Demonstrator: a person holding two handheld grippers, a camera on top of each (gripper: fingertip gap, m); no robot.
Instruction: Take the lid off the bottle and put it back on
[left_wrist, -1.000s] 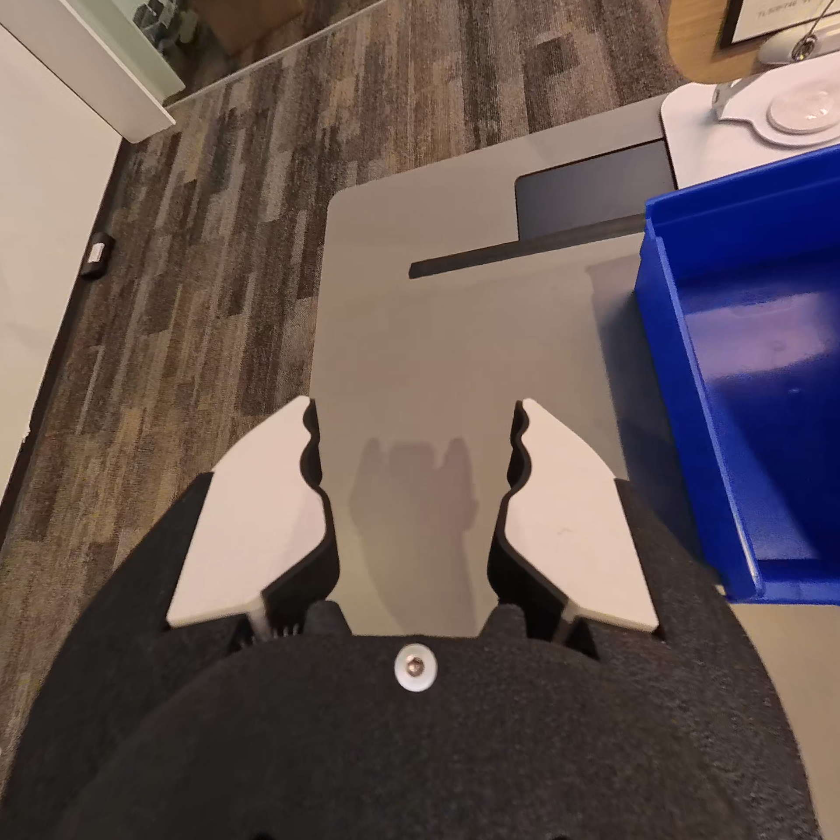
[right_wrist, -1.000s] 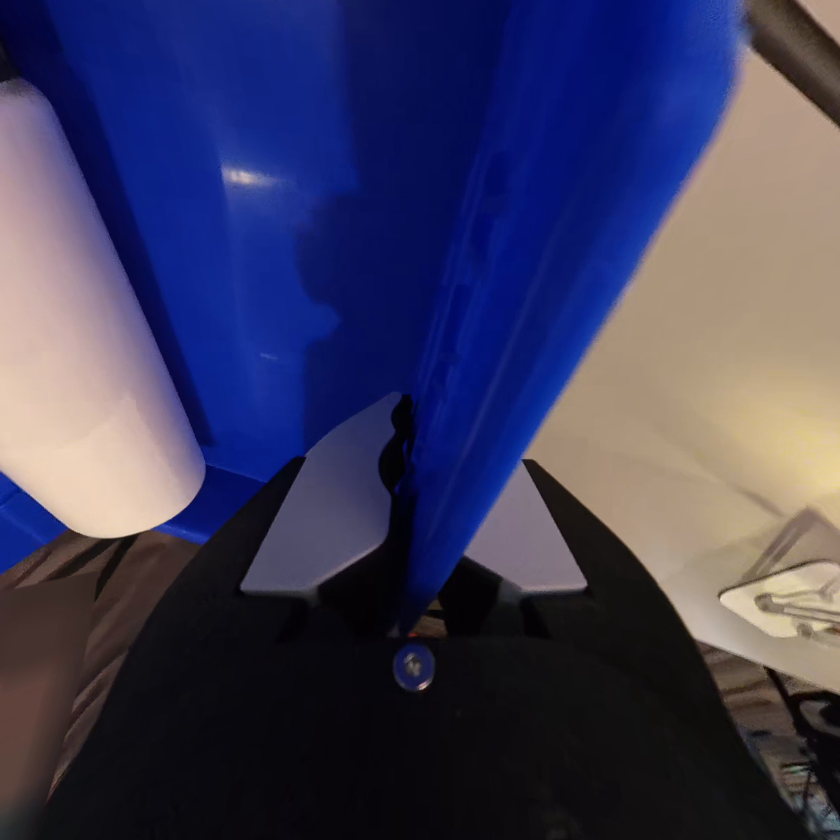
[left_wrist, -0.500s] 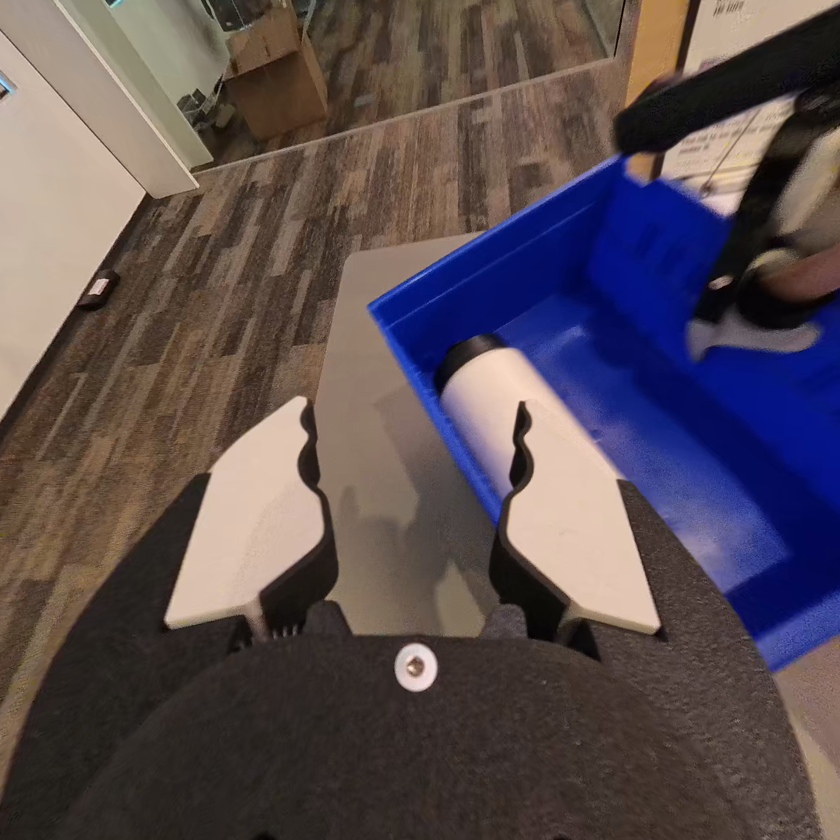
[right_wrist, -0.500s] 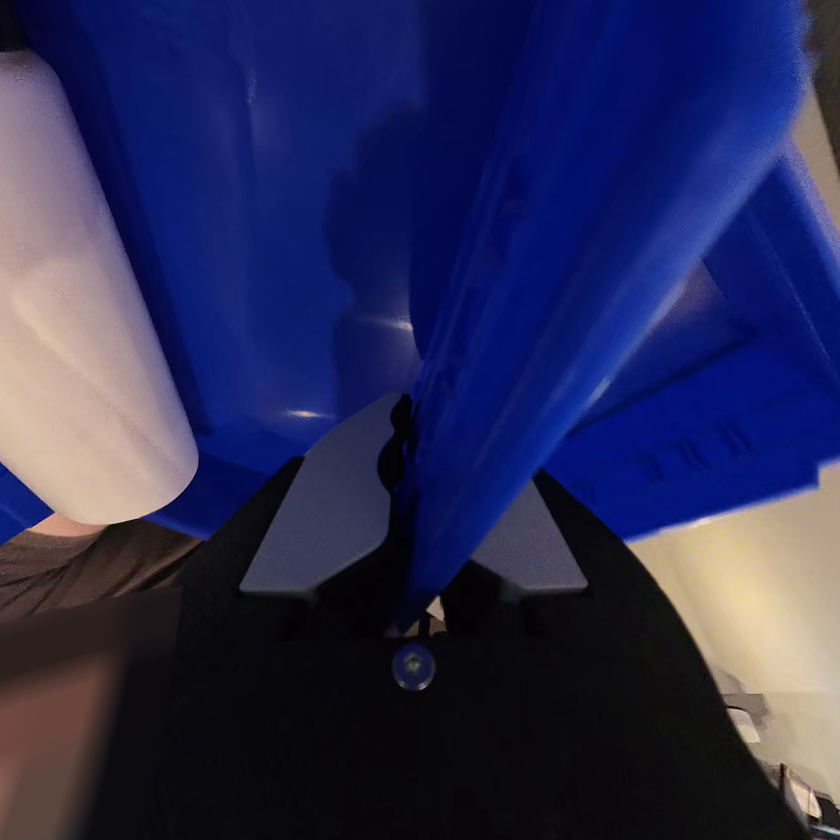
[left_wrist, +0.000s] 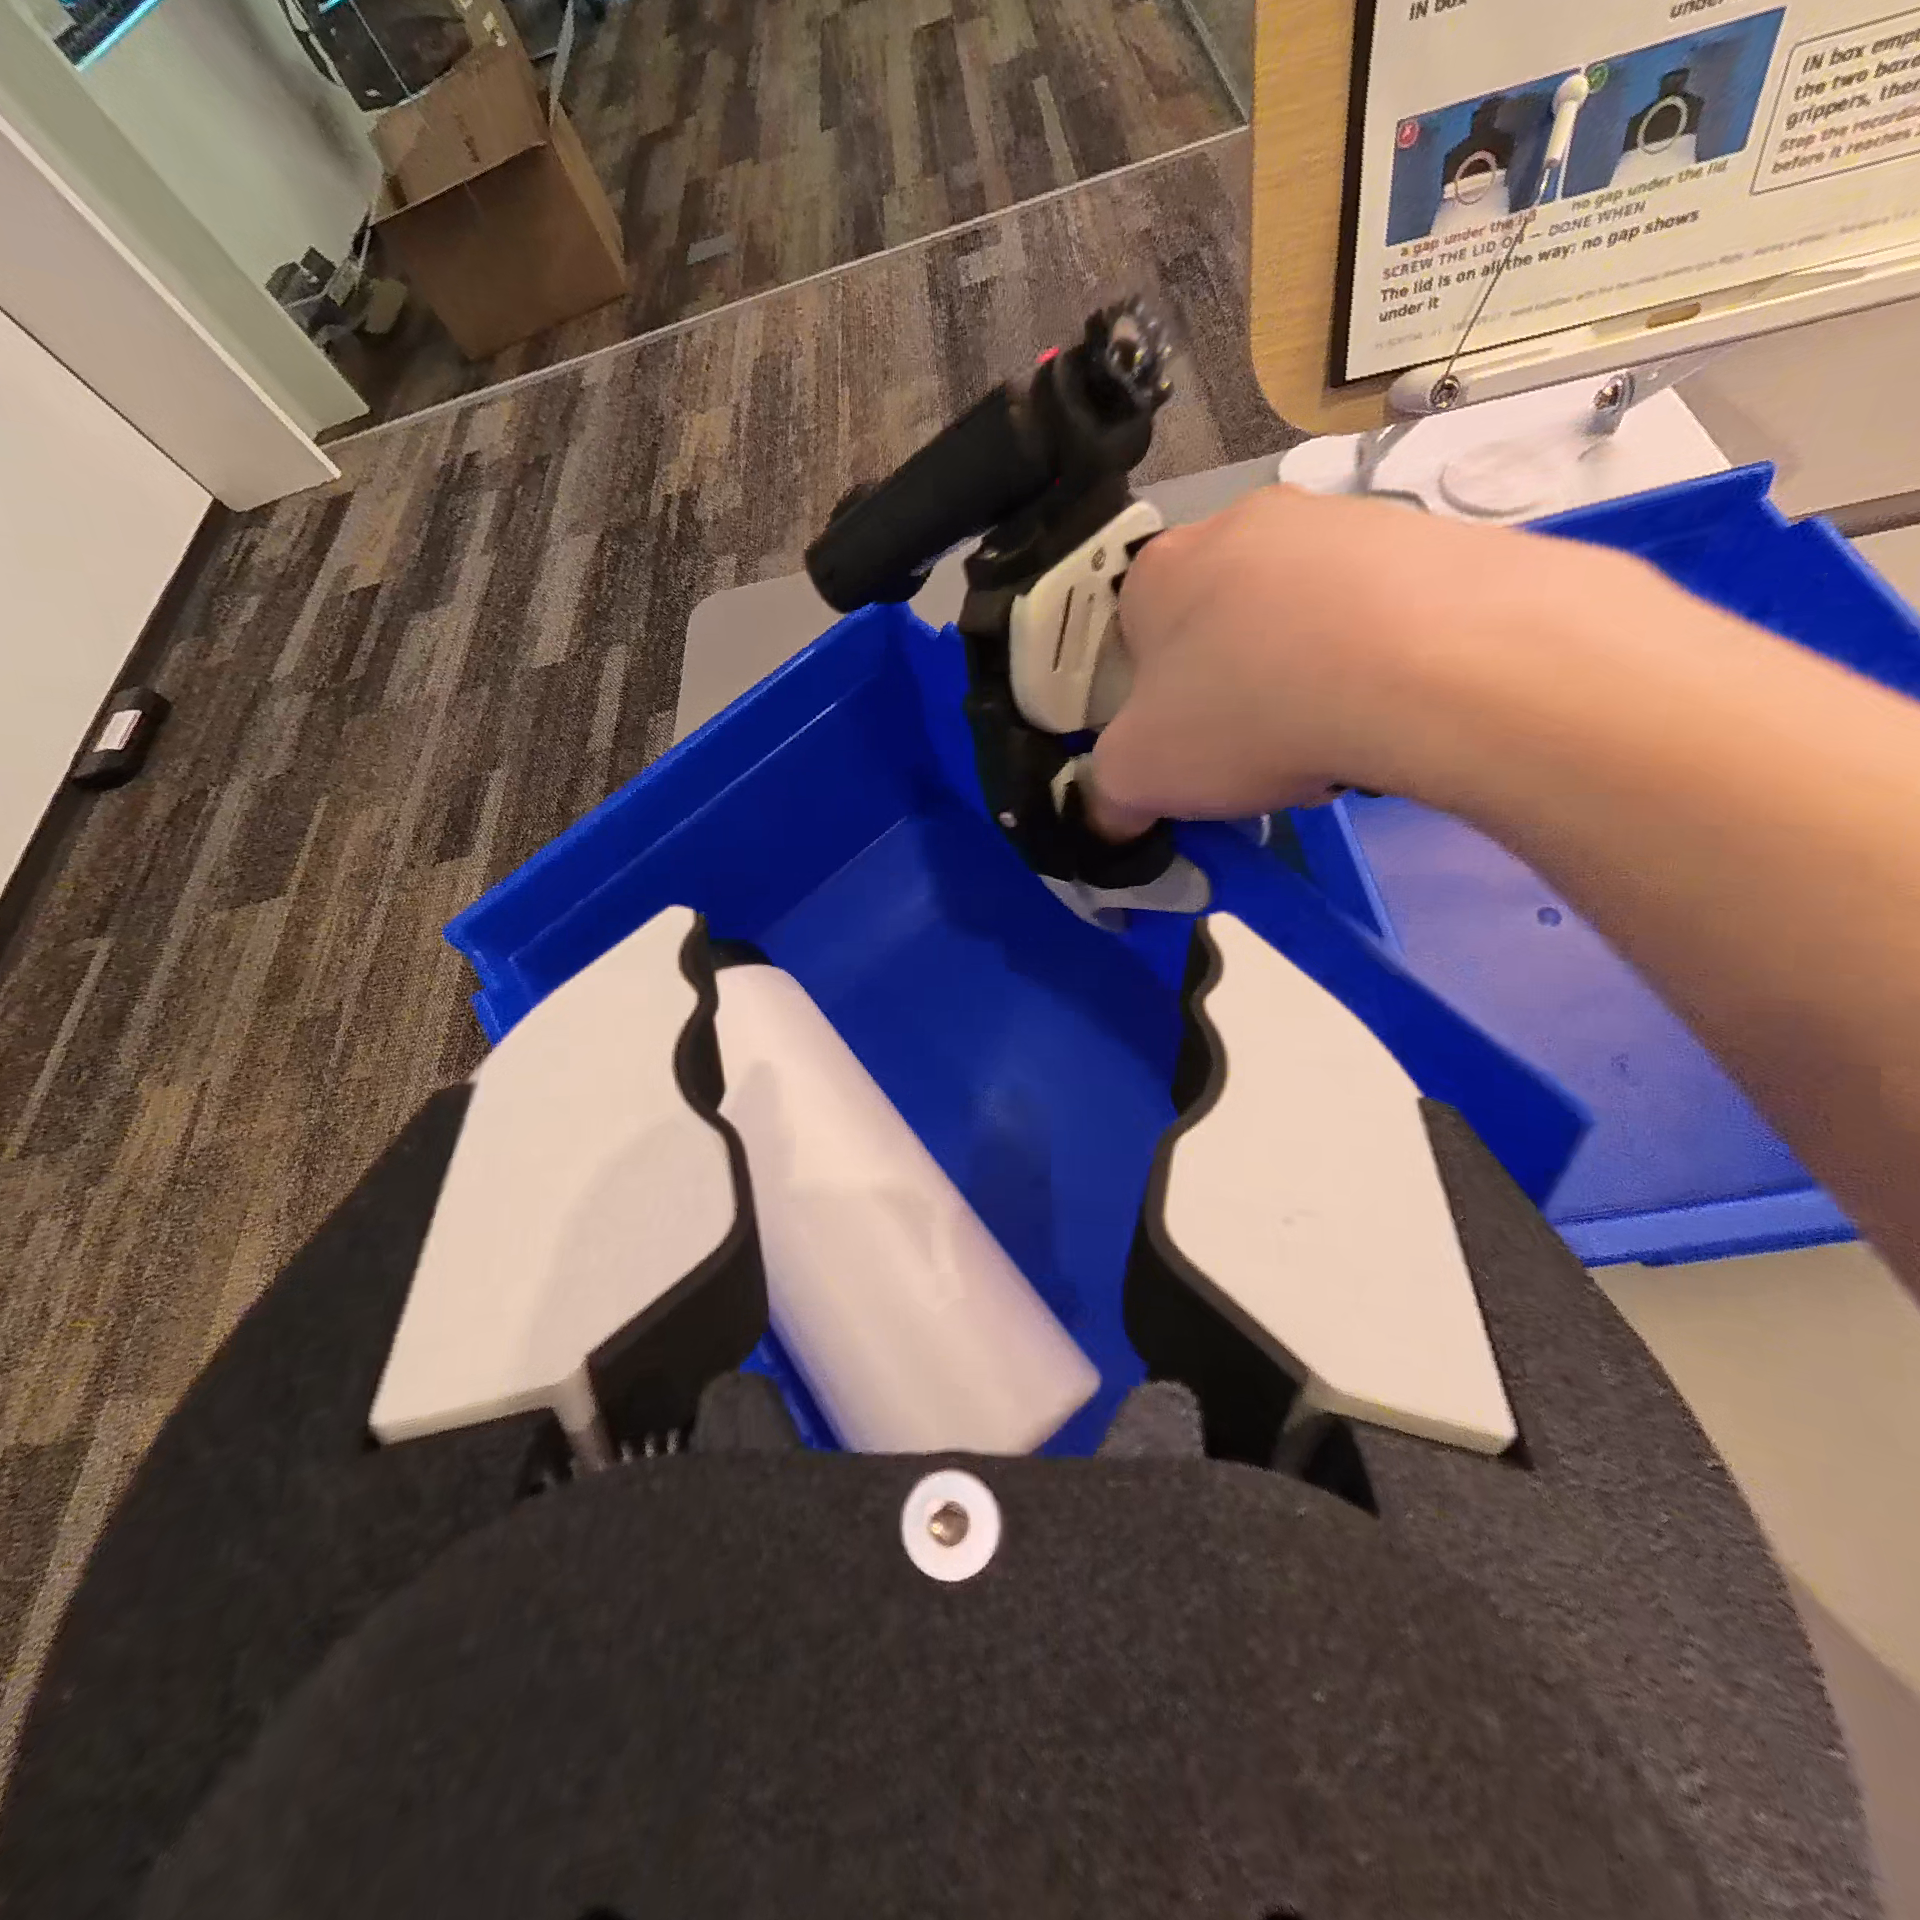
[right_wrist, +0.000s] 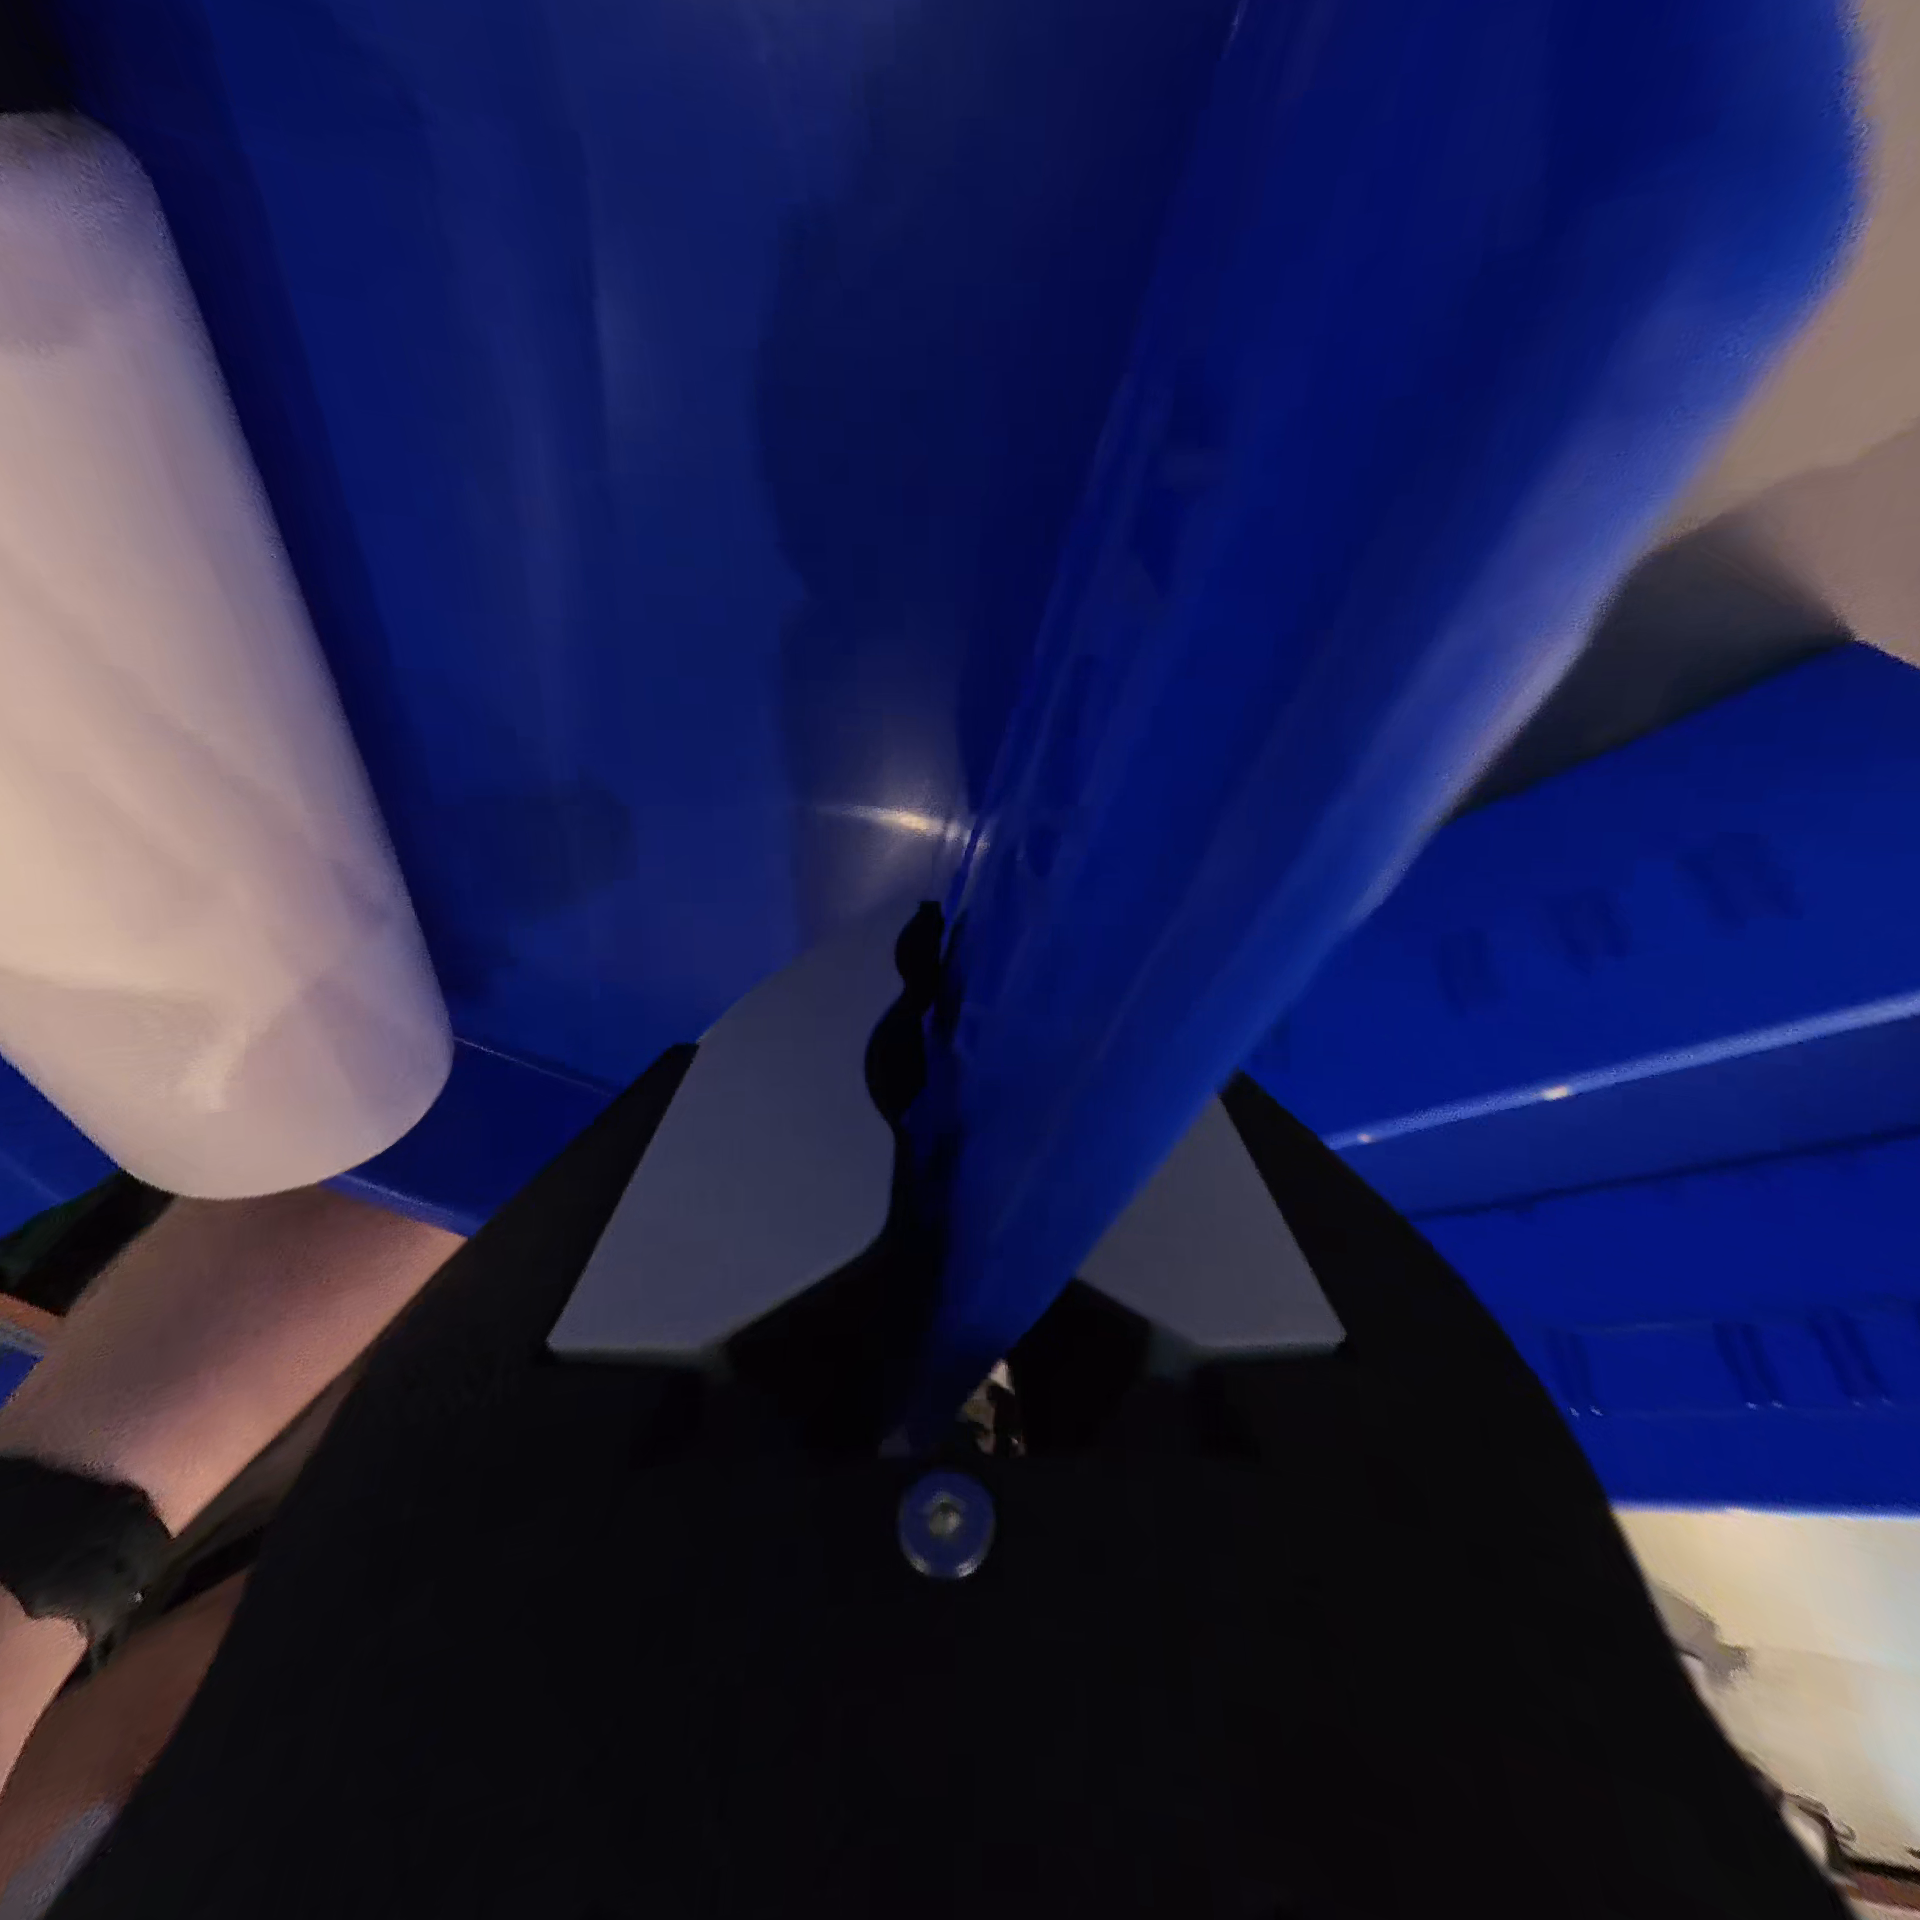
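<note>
A white bottle (left_wrist: 883, 1226) lies on its side in a blue bin (left_wrist: 727, 790). Its far end is mostly hidden behind my left finger. My left gripper (left_wrist: 948, 935) is open and empty, just above the bin, with the bottle between and below its fingers. My right gripper (left_wrist: 1127, 899), held by a hand, is shut on the bin's far wall. In the right wrist view the right gripper (right_wrist: 935, 935) pinches that blue wall (right_wrist: 1351, 520), and the bottle (right_wrist: 156, 727) lies to the left inside the bin.
A second blue bin (left_wrist: 1558, 987) sits to the right on the grey table (left_wrist: 1714, 1403), and also shows in the right wrist view (right_wrist: 1662, 935). A sheet on a stand (left_wrist: 1610, 156) is at the back right. The table's left edge drops to wood floor (left_wrist: 260, 831).
The right gripper has dragged the bin with the bottle leftward and under my left gripper. The left gripper stays open. The right gripper stays shut on the bin wall.
</note>
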